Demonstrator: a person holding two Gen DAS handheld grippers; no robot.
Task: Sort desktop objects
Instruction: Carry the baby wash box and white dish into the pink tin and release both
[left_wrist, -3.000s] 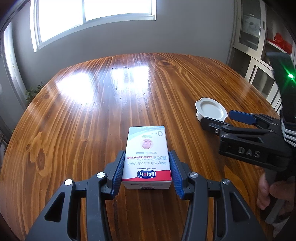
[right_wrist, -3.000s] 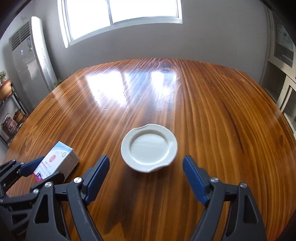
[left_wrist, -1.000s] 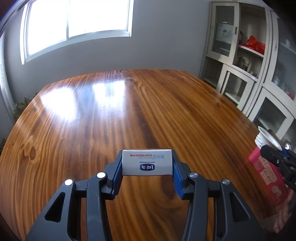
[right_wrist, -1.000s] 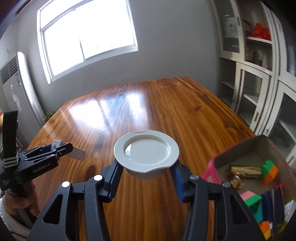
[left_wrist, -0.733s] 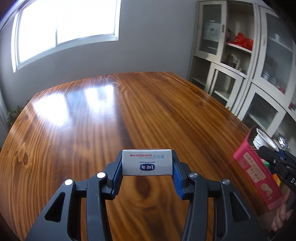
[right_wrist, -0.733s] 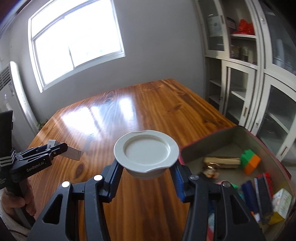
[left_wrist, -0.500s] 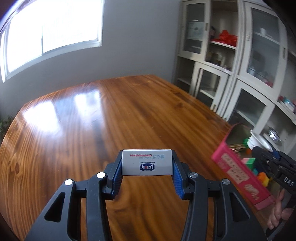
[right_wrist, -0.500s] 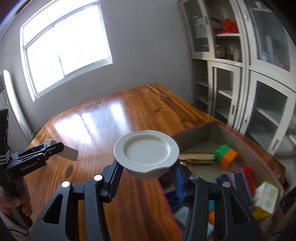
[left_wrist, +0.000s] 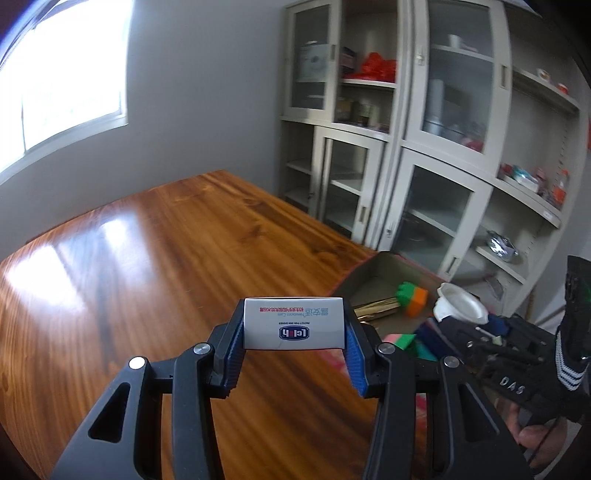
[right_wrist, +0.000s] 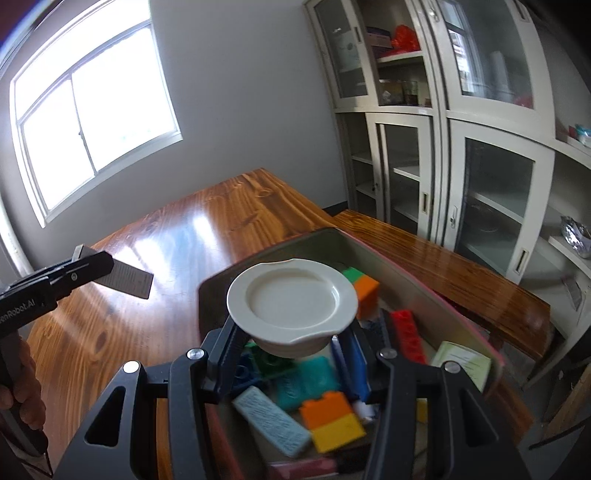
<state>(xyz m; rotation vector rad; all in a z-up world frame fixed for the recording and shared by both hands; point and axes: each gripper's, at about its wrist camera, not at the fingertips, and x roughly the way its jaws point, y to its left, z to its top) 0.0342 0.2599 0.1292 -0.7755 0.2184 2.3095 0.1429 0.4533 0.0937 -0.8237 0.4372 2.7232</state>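
My left gripper (left_wrist: 294, 332) is shut on a white baby-wash box (left_wrist: 294, 323), held in the air above the wooden table (left_wrist: 147, 258). In the right wrist view the same box (right_wrist: 125, 277) sticks out of the left gripper at the left. My right gripper (right_wrist: 291, 350) is shut on a small white dish (right_wrist: 291, 295), held level over an open pink storage box (right_wrist: 424, 291). The left wrist view shows that dish (left_wrist: 460, 303) above the storage box (left_wrist: 380, 273) at the right. The storage box holds several toy bricks and small packets.
White glass-door cabinets (left_wrist: 424, 147) stand behind the table's right edge. A wooden bench (right_wrist: 443, 266) runs beside the storage box. A window (right_wrist: 85, 110) is at the far left. A person's hand (left_wrist: 535, 439) grips the right tool's handle.
Both grippers have swung to the right with the box and the dish, off the open tabletop. The dish now hangs over the storage box, which has come fully into view.
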